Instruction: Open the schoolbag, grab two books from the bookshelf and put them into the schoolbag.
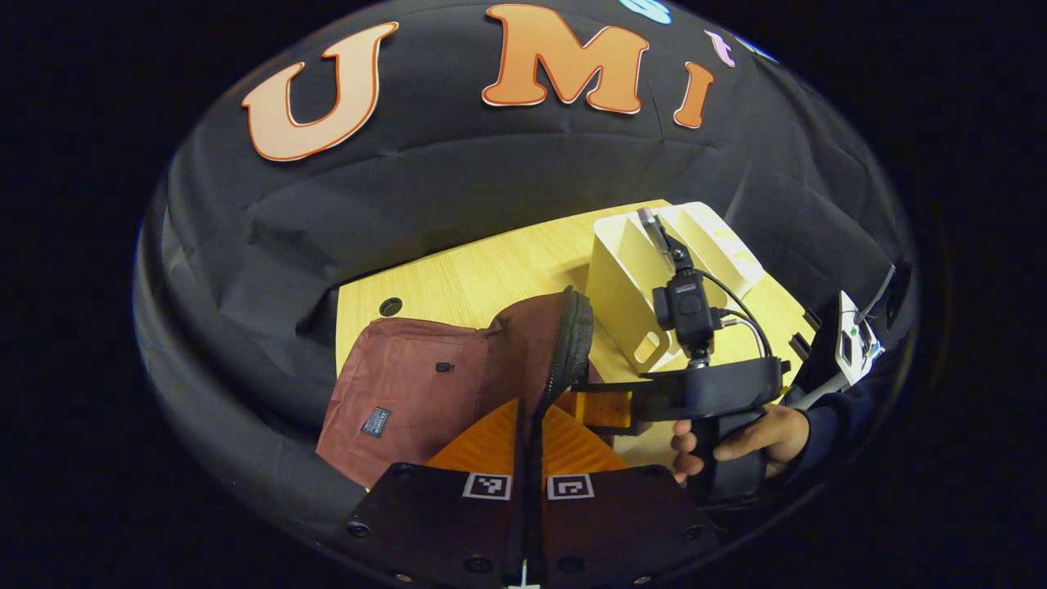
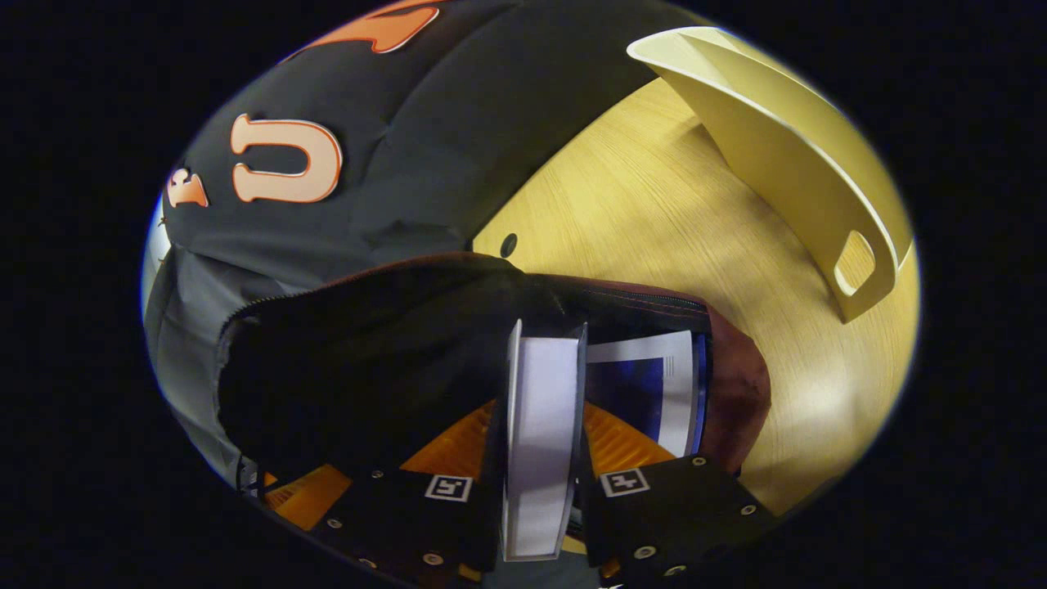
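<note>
The maroon fabric schoolbag [image 1: 409,393] lies on the pale wood-grain bench [image 1: 491,278], near its front edge, its zippered mouth propped wide. The left gripper [image 1: 527,446] is clenched on the bag's ribbed black zipper rim [image 1: 572,343]. The right gripper [image 2: 540,442] grasps a thick white-paged book [image 2: 540,417] edge-on, poised at the dark opening, beside another book with a blue-and-white cover [image 2: 646,393] already inside. A cream, smooth, angular bookshelf [image 2: 785,139] stands toward the bench's far right corner.
</note>
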`<move>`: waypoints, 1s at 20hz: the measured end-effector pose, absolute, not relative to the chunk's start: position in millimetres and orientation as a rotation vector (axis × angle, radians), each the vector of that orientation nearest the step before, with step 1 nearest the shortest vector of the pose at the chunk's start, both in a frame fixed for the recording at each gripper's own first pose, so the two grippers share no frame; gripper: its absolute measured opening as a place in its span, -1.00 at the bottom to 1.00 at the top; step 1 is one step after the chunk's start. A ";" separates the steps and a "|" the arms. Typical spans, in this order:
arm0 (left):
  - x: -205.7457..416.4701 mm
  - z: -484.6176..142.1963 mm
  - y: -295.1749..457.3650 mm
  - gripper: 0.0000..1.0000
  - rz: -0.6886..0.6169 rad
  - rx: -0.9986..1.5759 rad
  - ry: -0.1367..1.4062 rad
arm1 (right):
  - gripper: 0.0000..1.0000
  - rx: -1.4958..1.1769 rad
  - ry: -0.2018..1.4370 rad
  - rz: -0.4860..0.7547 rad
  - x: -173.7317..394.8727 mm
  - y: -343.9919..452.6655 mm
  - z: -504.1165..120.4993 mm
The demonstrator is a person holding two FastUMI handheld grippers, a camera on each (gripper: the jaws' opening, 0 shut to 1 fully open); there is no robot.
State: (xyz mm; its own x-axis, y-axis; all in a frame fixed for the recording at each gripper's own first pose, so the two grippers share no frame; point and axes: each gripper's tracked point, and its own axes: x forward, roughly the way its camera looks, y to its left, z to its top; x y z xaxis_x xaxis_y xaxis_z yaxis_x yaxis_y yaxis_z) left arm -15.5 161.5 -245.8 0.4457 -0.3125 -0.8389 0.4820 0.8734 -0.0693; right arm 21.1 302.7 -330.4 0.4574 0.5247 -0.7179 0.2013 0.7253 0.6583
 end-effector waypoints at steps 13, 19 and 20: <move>-33.8 -274.2 102.4 0.50 -0.496 0.113 0.999 | 0.68 0.512 0.962 0.102 16.3 165.0 -280.8; -30.6 -248.5 35.5 0.96 -0.423 0.084 0.912 | 0.72 0.395 0.805 0.084 19.6 78.8 -230.4; -31.5 -241.8 22.8 0.96 -0.407 0.084 0.885 | 0.77 0.370 0.768 0.084 24.7 65.1 -219.8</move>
State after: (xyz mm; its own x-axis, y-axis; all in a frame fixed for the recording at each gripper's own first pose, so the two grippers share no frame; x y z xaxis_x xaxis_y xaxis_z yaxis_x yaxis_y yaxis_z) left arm -31.5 22.8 -241.8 0.5618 -0.3109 -0.7666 0.3798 0.9202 -0.0949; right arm 24.7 65.1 -219.8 0.7193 0.2074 -0.6630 0.0601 0.9322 0.3568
